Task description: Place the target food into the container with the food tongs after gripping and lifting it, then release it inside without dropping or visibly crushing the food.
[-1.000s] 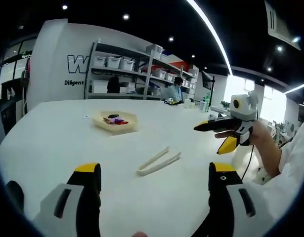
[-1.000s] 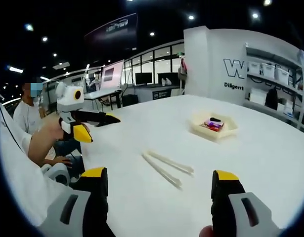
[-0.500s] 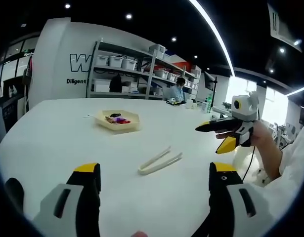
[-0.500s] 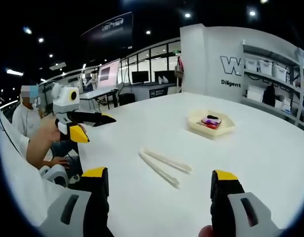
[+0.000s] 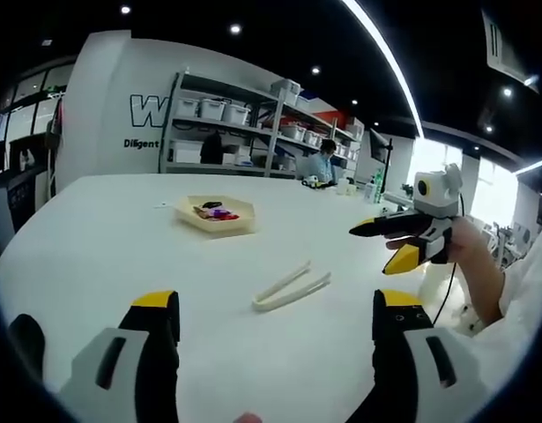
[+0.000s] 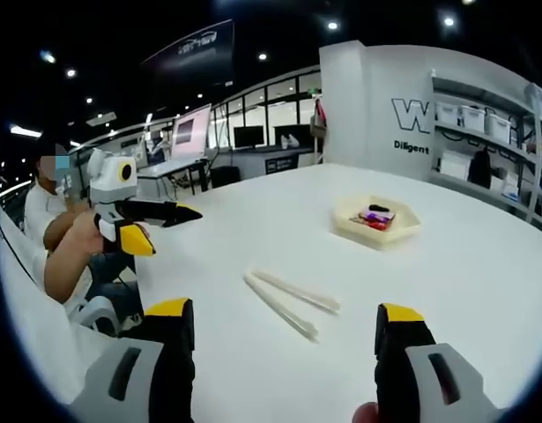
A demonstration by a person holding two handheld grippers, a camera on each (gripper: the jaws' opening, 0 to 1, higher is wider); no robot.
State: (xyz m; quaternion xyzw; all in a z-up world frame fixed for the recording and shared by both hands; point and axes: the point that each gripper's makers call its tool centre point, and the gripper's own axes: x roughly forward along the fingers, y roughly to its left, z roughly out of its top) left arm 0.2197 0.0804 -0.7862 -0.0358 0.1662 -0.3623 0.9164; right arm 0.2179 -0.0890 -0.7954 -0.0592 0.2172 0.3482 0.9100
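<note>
Lying on the white table point(image 5: 94, 238) at frame centre, the cream plastic food tongs point(image 5: 291, 288) sit well ahead of the left claw point(image 5: 275, 328) and right claw point(image 6: 286, 333), both spread wide and empty, with the shallow yellow tray point(image 5: 216, 215) of food beyond.

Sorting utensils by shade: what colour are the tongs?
Cream-white tongs, best in the right gripper view.
</note>
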